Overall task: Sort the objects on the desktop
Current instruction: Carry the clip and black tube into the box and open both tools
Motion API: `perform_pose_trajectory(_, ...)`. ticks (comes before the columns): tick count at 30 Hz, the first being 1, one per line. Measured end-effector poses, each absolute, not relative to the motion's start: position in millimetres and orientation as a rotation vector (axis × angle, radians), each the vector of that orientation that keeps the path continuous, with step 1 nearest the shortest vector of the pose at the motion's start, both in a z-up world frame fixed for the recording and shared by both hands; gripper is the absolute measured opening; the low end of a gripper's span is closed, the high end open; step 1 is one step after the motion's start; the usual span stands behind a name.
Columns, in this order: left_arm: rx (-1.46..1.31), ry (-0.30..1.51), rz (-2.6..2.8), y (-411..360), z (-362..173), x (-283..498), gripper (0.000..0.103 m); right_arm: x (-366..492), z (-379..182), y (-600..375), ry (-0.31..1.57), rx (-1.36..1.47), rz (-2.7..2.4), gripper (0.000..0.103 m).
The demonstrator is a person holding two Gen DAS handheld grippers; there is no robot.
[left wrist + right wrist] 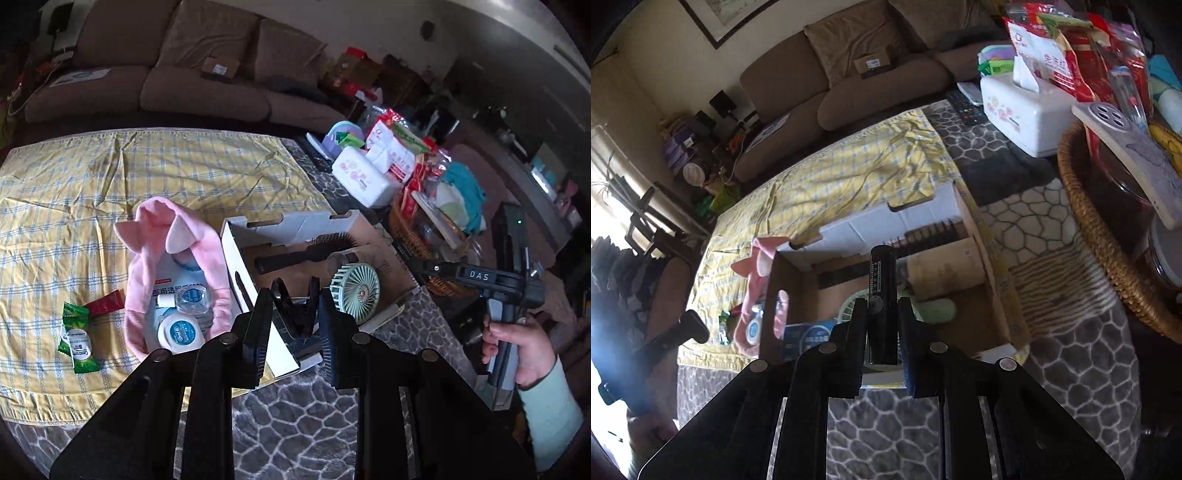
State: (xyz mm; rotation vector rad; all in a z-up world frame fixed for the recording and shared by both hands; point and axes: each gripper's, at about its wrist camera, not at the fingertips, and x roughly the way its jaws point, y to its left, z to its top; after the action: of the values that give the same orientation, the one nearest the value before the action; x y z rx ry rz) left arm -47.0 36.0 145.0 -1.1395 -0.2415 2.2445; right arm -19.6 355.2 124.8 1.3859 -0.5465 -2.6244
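I see left gripper [295, 314] clamping a black clip [295, 310] | right gripper [882, 314] clamping a black tube [882, 302] | both above cardboard box [236, 236]

both wrist views close above table, angled down, facing sofa [166, 74], sharing cardboard box [258, 229] mid-frame

Black clip [295, 314] pinched upright over the cardboard box [236, 254]. Black tube [882, 306] clamped upright above the same box, over green fan [354, 291] and black brush [306, 251] lying inside.
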Motion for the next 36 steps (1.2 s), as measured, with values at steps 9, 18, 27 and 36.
perform_pose_trajectory(9, -1.197, -0.165, 2.114, 132, 130, -62, 0.023, -19, 123, 386, -0.666, 1.279, -2.569, 0.015)
perform_pose_trajectory(18, -1.242, -0.063, 2.015, 252, 92, -67, 0.023, -21, 128, 403, -0.693, 1.245, -2.574, 0.015)
perform_pose_trajectory(27, -1.26, -0.108, 2.034, 249, 90, -73, 0.034, -18, 130, 412, -0.703, 1.224, -2.562, 0.015)
perform_pose_trajectory(36, -1.179, -0.26, 2.247, 90, 148, -82, 0.043, -48, 134, 335, -0.537, 1.239, -2.427, 0.015)
